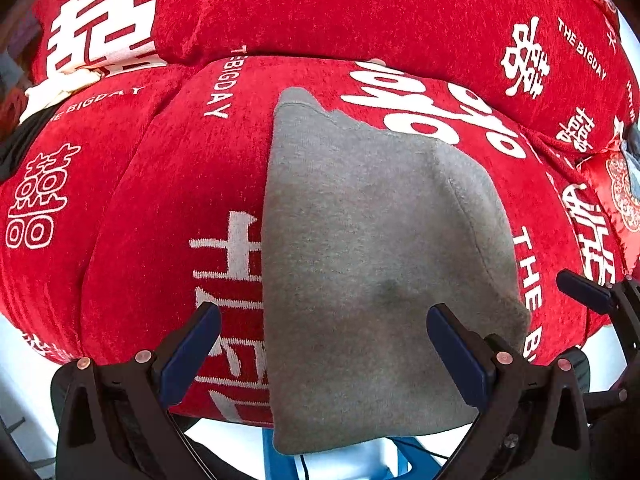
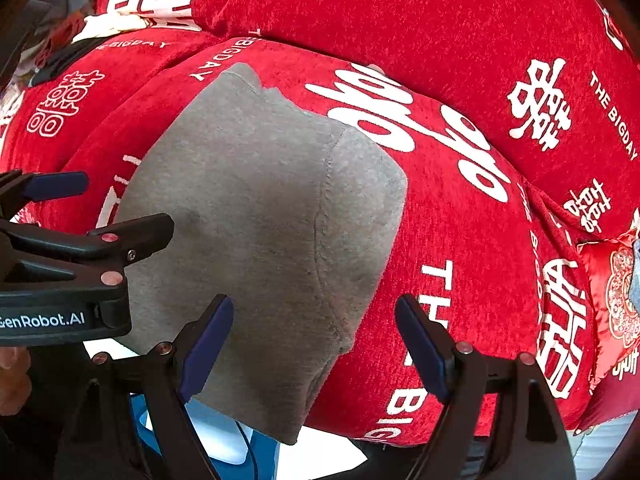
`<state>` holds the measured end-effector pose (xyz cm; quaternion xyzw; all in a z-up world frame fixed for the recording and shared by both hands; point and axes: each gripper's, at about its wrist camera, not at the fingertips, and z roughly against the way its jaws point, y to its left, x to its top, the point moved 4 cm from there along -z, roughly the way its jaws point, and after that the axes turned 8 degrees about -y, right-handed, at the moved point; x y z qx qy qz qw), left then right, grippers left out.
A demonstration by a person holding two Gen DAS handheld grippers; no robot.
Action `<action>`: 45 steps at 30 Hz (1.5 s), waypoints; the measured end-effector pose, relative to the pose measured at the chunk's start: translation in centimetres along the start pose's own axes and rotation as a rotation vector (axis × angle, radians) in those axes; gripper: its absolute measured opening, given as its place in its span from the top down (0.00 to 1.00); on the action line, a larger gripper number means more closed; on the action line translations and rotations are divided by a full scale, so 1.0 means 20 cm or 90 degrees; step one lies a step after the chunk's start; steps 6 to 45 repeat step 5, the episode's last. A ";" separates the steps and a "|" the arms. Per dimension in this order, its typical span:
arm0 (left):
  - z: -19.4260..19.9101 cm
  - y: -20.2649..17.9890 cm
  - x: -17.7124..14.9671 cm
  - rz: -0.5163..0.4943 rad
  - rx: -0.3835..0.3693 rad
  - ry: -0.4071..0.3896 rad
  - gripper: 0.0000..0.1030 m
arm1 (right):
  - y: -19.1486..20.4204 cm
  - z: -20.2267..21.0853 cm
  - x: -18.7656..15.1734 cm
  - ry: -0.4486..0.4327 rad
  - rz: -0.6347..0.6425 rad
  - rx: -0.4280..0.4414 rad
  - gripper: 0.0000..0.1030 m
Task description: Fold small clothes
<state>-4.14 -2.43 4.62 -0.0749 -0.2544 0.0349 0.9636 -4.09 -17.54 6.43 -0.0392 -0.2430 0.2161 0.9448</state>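
Grey, soft knit garment (image 1: 372,264), draped over the front edge of the red chenille sofa cushion (image 1: 168,184), looks light and limp, best pinched at its hanging hem by the 2 wide-open, empty grippers: left gripper (image 1: 324,344), right gripper (image 2: 314,340).

Red plush sofa (image 1: 168,184) fills view, cover printed with white double-happiness characters and "THE BIGDAY". Back cushion (image 1: 360,12) behind seat. Red embroidered satin pillow (image 2: 612,292) at sofa's right end. Pale floor (image 1: 24,364) below front edge. Bright, even light.
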 end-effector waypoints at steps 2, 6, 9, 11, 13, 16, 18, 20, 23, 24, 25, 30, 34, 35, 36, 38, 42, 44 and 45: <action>0.00 -0.02 0.00 -0.008 0.007 0.004 0.00 | -0.02 0.00 -0.01 -0.003 -0.012 0.007 0.18; 0.00 -0.06 0.00 -0.026 0.024 0.010 0.00 | -0.07 -0.01 -0.03 -0.008 -0.035 0.017 0.18; 0.00 -0.06 0.00 -0.026 0.024 0.010 0.00 | -0.07 -0.01 -0.03 -0.008 -0.035 0.017 0.18; 0.00 -0.06 0.00 -0.026 0.024 0.010 0.00 | -0.07 -0.01 -0.03 -0.008 -0.035 0.017 0.18; 0.00 -0.06 0.00 -0.026 0.024 0.010 0.00 | -0.07 -0.01 -0.03 -0.008 -0.035 0.017 0.18; 0.00 -0.06 0.00 -0.026 0.024 0.010 0.00 | -0.07 -0.01 -0.03 -0.008 -0.035 0.017 0.18; 0.00 -0.06 0.00 -0.026 0.024 0.010 0.00 | -0.07 -0.01 -0.03 -0.008 -0.035 0.017 0.18; 0.00 -0.06 0.00 -0.026 0.024 0.010 0.00 | -0.07 -0.01 -0.03 -0.008 -0.035 0.017 0.18; 0.00 -0.06 0.00 -0.026 0.024 0.010 0.00 | -0.07 -0.01 -0.03 -0.008 -0.035 0.017 0.18; 0.00 -0.06 0.00 -0.026 0.024 0.010 0.00 | -0.07 -0.01 -0.03 -0.008 -0.035 0.017 0.18; 0.00 -0.06 0.00 -0.026 0.024 0.010 0.00 | -0.07 -0.01 -0.03 -0.008 -0.035 0.017 0.18; 0.00 -0.06 0.00 -0.026 0.024 0.010 0.00 | -0.07 -0.01 -0.03 -0.008 -0.035 0.017 0.18; 0.00 -0.06 0.00 -0.026 0.024 0.010 0.00 | -0.07 -0.01 -0.03 -0.008 -0.035 0.017 0.18; 0.00 -0.06 0.00 -0.026 0.024 0.010 0.00 | -0.07 -0.01 -0.03 -0.008 -0.035 0.017 0.18; 0.00 -0.06 0.00 -0.026 0.024 0.010 0.00 | -0.07 -0.01 -0.03 -0.008 -0.035 0.017 0.18; 0.00 -0.06 0.00 -0.026 0.024 0.010 0.00 | -0.07 -0.01 -0.03 -0.008 -0.035 0.017 0.18; 0.00 -0.06 0.00 -0.026 0.024 0.010 0.00 | -0.07 -0.01 -0.03 -0.008 -0.035 0.017 0.18; 0.00 -0.06 0.00 -0.026 0.024 0.010 0.00 | -0.07 -0.01 -0.03 -0.008 -0.035 0.017 0.18; 0.00 -0.06 0.00 -0.026 0.024 0.010 0.00 | -0.07 -0.01 -0.03 -0.008 -0.035 0.017 0.18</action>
